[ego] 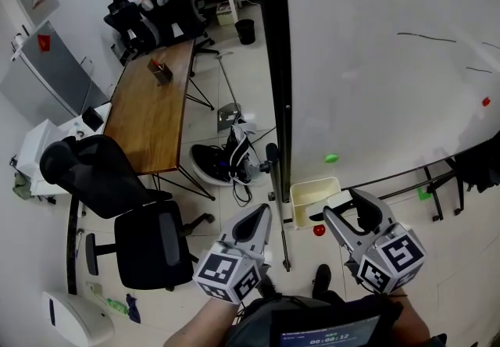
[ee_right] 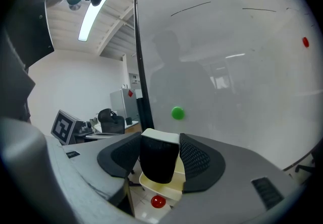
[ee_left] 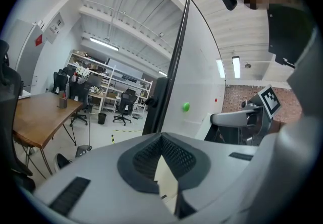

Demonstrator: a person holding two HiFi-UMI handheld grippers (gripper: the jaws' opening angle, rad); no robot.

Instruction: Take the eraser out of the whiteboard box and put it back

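A black eraser with a white back sits between the mesh pads of my right gripper, which is shut on it. Just below and beyond it hangs the cream whiteboard box on the whiteboard. In the head view the box is at the board's lower left corner, and my right gripper hovers just right of it; the eraser is hard to make out there. My left gripper is held left of the box, and its jaws meet at the tips with nothing between them.
A green magnet sticks to the board above the box, and a red magnet sits below it. To the left stand a wooden table and a black office chair. A black bag lies on the floor by the board's frame.
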